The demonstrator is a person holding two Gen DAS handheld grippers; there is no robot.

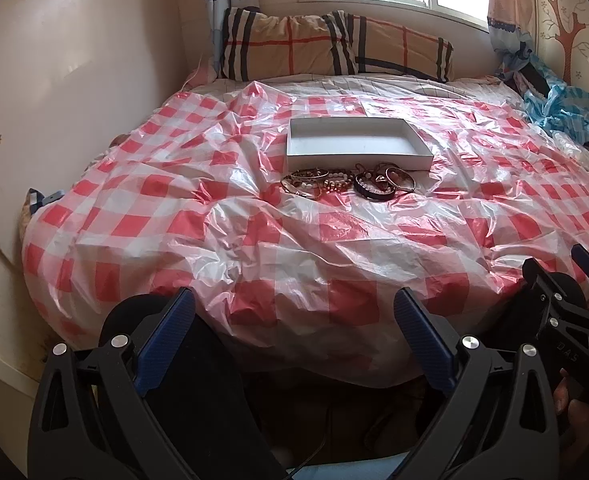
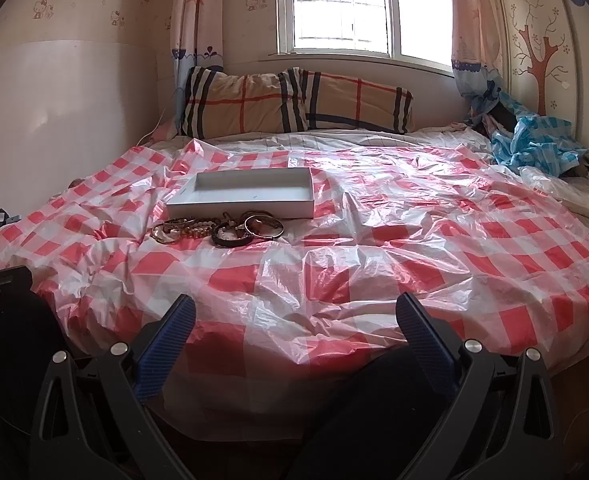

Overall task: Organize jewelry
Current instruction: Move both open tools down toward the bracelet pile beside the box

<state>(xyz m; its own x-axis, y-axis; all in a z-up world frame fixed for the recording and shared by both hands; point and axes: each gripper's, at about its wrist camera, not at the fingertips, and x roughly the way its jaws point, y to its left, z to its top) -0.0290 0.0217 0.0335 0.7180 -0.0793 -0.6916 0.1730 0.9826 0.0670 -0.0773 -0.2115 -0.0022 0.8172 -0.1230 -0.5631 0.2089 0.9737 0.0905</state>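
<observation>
Left gripper (image 1: 294, 320) and right gripper (image 2: 294, 320), fingers spread wide and empty, above the bed's near edge. Bracelets (image 1: 348, 183) piled just before the empty white box (image 1: 358, 156) on the checked plastic sheet (image 1: 254, 240).

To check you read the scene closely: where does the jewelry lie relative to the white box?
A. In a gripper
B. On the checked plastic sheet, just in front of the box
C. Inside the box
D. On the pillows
B: the jewelry sits heaped on the checked plastic sheet, against the near side of the empty white box.
</observation>
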